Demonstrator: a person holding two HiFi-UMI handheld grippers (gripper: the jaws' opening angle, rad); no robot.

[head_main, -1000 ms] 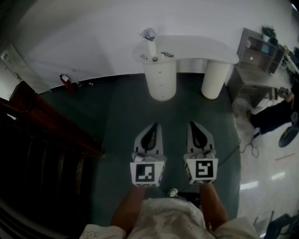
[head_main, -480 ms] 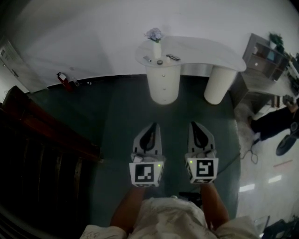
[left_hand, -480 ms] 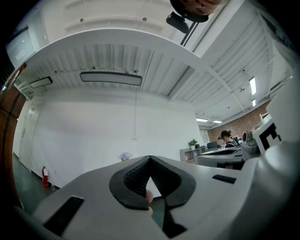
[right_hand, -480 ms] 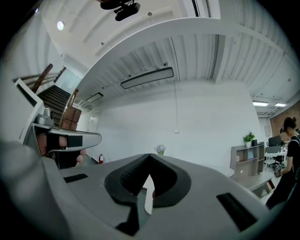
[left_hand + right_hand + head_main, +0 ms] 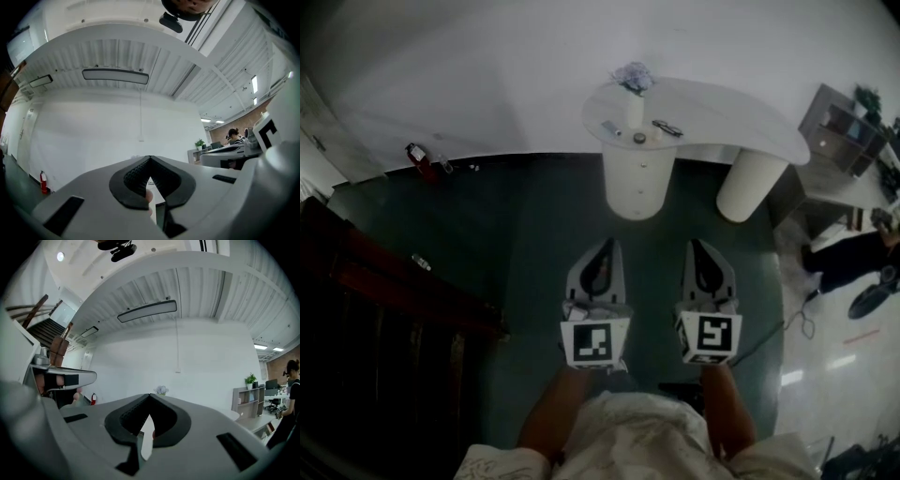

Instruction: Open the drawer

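2 grippers, side by side over the dark green floor (image 5: 534, 234): left gripper (image 5: 611, 244) and right gripper (image 5: 695, 244), both pointing toward the table (image 5: 741, 117). 1 marker cube on each. Left fingers (image 5: 133, 176) are pressed together at the tips w/ nothing clamped. Right fingers (image 5: 124, 416) are the same, tips meeting, nothing btwn them.

1 white table w/ curved top on 2 round pedestals: left pedestal (image 5: 636, 192) and right pedestal (image 5: 748, 183). The drawer (image 5: 642, 164) sits in the front of the left pedestal, ahead of the grippers and well apart from both. It looks flush w/ the pedestal. Only tiny dot knobs show, so no. of drawers can't be counted.

On the top: 1 vase (image 5: 633, 108) w/ pale flowers, plus 3 small items (image 5: 667, 128) just beside it, too small to ID.

Also 1 red extinguisher (image 5: 416, 159) at the wall base, 1 shelf unit (image 5: 846, 122) near the rt edge, 1 dark wooden stair (image 5: 384, 300) at left, mostly in shadow. 1 person in dark clothes (image 5: 853, 258) is cut off by the rt edge. 2 forearms (image 5: 553, 417) of the wearer show, hands hidden behind the cubes.

In both gripper views the gripper body blocks the lower half. The pedestal shows only as a white sliver thru the gap below the pads, w/ a pinkish blob I can't ID.
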